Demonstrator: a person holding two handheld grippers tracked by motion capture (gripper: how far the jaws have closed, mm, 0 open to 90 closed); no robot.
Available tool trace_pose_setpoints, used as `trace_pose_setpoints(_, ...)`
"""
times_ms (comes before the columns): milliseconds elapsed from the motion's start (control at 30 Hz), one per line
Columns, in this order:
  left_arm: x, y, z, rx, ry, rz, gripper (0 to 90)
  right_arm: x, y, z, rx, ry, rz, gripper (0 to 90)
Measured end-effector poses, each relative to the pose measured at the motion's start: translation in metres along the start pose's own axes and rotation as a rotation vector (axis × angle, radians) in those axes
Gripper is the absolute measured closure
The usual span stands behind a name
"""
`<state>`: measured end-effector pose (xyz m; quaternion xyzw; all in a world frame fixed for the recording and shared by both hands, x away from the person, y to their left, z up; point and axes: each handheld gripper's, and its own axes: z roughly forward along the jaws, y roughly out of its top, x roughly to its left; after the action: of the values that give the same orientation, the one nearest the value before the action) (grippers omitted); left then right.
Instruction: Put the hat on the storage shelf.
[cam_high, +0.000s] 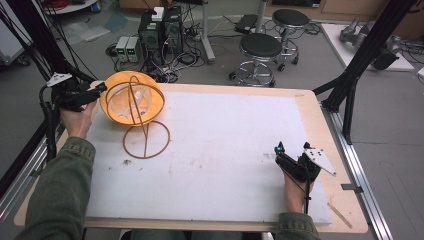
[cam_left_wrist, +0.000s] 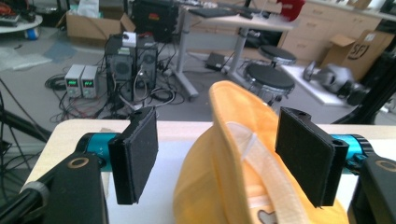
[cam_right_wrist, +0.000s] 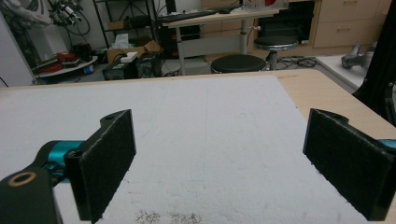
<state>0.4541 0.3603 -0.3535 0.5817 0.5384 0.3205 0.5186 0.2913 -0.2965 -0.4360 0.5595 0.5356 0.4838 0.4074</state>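
Yellow cap (cam_high: 131, 97) sits on a wire stand (cam_high: 145, 131) at the far left of the white mat (cam_high: 215, 150) covering the wooden table (cam_high: 320, 120), its hollow underside and cream strap (cam_left_wrist: 261, 163) turned toward the left gripper (cam_left_wrist: 224, 158). That gripper, raised in the person's left hand (cam_high: 77, 117), has its 2 jaws spread wide on either side of the cap's rim, neither pad visibly pressing it. Near the mat's right edge, the right gripper (cam_right_wrist: 224, 158) rests low in the right hand (cam_high: 295, 192), jaws wide apart and holding nothing
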Motion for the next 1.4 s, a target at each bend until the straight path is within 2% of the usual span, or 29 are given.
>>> trace_pose_setpoints(200,0.004,-0.001,0.012,-0.013,0.009,-0.001,31.4,0.0,-0.001,0.001,0.008,0.003,0.001,8.3)
trace_pose_setpoints(367,0.008,-0.008,0.02,0.025,0.01,-0.022,31.6,0.0,-0.001,0.003,0.009,0.008,-0.013,8.3)
trace_pose_setpoints(467,0.005,-0.01,0.023,0.032,-0.004,-0.017,31.9,0.001,-0.001,0.003,0.009,0.008,-0.017,8.3)
trace_pose_setpoints(600,0.001,-0.017,0.031,0.094,-0.012,-0.004,33.3,0.001,-0.001,0.003,0.01,0.008,-0.019,8.3)
trace_pose_setpoints(667,-0.001,-0.018,0.031,0.099,-0.014,-0.01,35.5,0.001,-0.001,0.002,0.012,0.008,-0.013,8.3)
trace_pose_setpoints(733,-0.003,-0.016,0.03,0.095,0.01,-0.015,45.0,0.001,-0.001,0.002,0.015,0.011,-0.018,8.3)
trace_pose_setpoints(800,-0.004,-0.014,0.029,0.079,-0.01,-0.024,48.3,0.001,-0.001,0.003,0.02,0.01,-0.022,8.3)
trace_pose_setpoints(867,-0.005,-0.013,0.027,0.075,-0.009,-0.009,57.0,0.001,-0.002,0.004,0.028,0.014,-0.026,8.3)
trace_pose_setpoints(933,-0.004,-0.012,0.026,0.079,-0.01,-0.011,71.7,0.002,-0.002,0.004,0.033,0.015,-0.031,8.3)
trace_pose_setpoints(1000,-0.004,-0.012,0.026,0.092,0.0,-0.029,83.1,0.003,-0.003,0.004,0.034,0.015,-0.034,8.3)
trace_pose_setpoints(1067,-0.003,-0.012,0.025,0.092,-0.007,-0.044,86.3,0.003,-0.002,0.004,0.033,0.014,-0.034,8.3)
trace_pose_setpoints(1233,-0.009,-0.01,0.023,0.074,-0.017,-0.01,86.8,0.002,-0.002,0.004,0.027,0.01,-0.036,8.3)
trace_pose_setpoints(1400,-0.012,-0.006,0.019,0.049,-0.013,-0.018,86.8,0.003,-0.002,0.003,0.024,0.012,-0.034,8.3)
